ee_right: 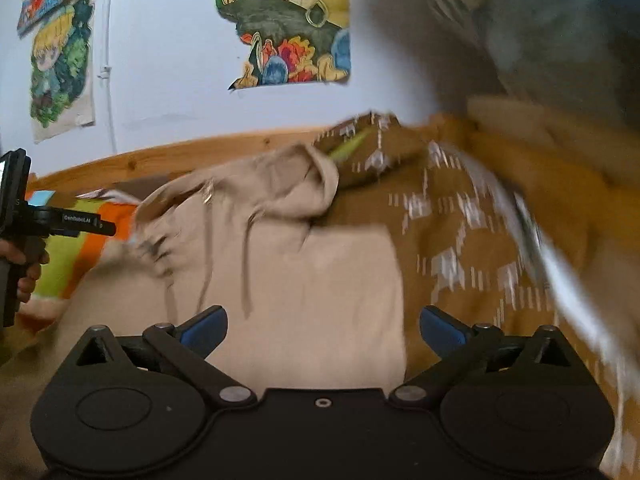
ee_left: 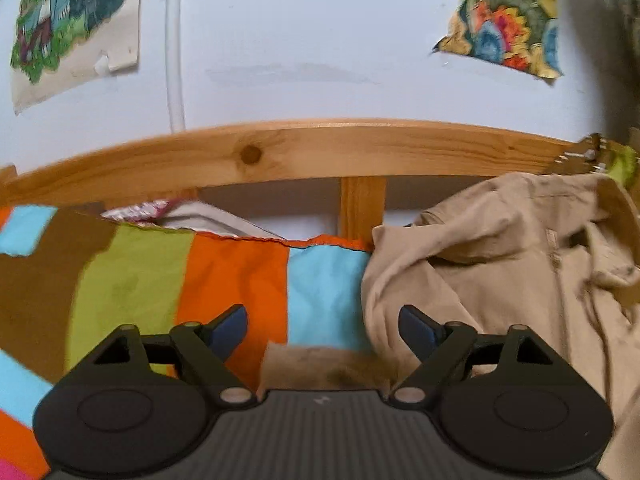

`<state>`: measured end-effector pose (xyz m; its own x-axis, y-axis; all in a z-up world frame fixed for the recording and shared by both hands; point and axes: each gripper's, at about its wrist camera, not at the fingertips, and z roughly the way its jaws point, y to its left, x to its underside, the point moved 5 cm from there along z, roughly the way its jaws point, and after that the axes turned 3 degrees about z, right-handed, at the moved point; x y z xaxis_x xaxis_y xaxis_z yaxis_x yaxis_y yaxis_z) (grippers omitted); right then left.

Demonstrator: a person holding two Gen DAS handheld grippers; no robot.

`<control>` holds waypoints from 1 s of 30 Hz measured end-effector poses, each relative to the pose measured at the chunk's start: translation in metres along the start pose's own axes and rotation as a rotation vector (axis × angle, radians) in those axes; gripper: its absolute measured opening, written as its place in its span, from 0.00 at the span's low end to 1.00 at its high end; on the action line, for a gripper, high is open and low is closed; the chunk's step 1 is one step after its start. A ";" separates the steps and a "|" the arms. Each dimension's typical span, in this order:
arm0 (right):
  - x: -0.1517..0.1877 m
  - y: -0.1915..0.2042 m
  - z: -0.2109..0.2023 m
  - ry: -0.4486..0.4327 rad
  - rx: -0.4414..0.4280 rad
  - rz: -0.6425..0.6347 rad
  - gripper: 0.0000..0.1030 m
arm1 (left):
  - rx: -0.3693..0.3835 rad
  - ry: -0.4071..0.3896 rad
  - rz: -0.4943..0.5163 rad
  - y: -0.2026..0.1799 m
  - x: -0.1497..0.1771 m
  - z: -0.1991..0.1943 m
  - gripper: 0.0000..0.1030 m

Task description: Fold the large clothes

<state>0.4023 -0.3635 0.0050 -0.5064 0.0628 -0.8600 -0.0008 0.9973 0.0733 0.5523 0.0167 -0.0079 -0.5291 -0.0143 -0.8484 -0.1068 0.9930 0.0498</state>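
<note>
Now my right gripper (ee_right: pixel 323 330) stands wide with nothing between its blue pads, and the beige hoodie (ee_right: pixel 304 264) lies just ahead of it and below. My left gripper (ee_left: pixel 323 330) is wide and empty too, the hoodie to its right. It lies crumpled on the striped bedcover (ee_left: pixel 236 280), hood and drawstrings showing.

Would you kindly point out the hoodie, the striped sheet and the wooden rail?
hoodie (ee_right: pixel 320 272): right wrist view, flat front panel.
striped sheet (ee_left: pixel 236 276): left wrist view, orange stripe.
wooden rail (ee_left: pixel 304 152): left wrist view, middle of top board.
</note>
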 end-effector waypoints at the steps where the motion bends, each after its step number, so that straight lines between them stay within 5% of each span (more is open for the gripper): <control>1: -0.013 -0.003 0.019 0.006 0.007 -0.025 0.95 | 0.011 -0.006 -0.025 -0.001 0.003 0.008 0.71; 4: -0.044 -0.011 0.081 0.050 0.049 -0.059 0.86 | 0.091 -0.004 -0.042 -0.003 0.010 0.019 0.49; 6: -0.064 -0.012 0.118 0.052 0.090 -0.069 0.81 | 0.119 0.003 -0.003 -0.007 0.014 0.025 0.19; 8: -0.083 -0.007 0.147 0.025 0.107 -0.093 0.81 | 0.143 -0.002 0.023 -0.010 0.014 0.028 0.04; 13: -0.109 0.009 0.209 -0.001 0.183 -0.159 0.76 | 0.155 -0.088 -0.028 0.001 0.001 0.012 0.02; 14: -0.111 0.010 0.218 0.002 0.194 -0.154 0.68 | 0.160 -0.114 -0.053 0.006 -0.003 0.007 0.02; 16: -0.111 0.010 0.229 0.022 0.201 -0.134 0.18 | 0.188 -0.163 -0.118 0.018 -0.007 -0.005 0.02; 17: -0.110 0.009 0.228 0.026 0.198 -0.117 0.03 | 0.203 -0.185 -0.143 0.023 -0.009 -0.012 0.02; 23: -0.109 -0.004 0.141 -0.268 0.092 -0.006 0.02 | 0.232 -0.283 -0.234 0.045 0.002 -0.051 0.02; 27: -0.099 -0.038 0.106 -0.267 -0.017 0.165 0.02 | 0.244 -0.300 -0.182 0.040 0.021 -0.075 0.02; 30: -0.079 -0.031 0.085 -0.262 -0.048 0.051 0.02 | 0.216 -0.247 -0.106 0.035 0.037 -0.074 0.02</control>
<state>0.5157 -0.3960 0.0278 -0.2669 0.1271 -0.9553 -0.0250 0.9900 0.1386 0.4669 0.0420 0.0014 -0.3016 -0.1157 -0.9464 0.0443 0.9898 -0.1352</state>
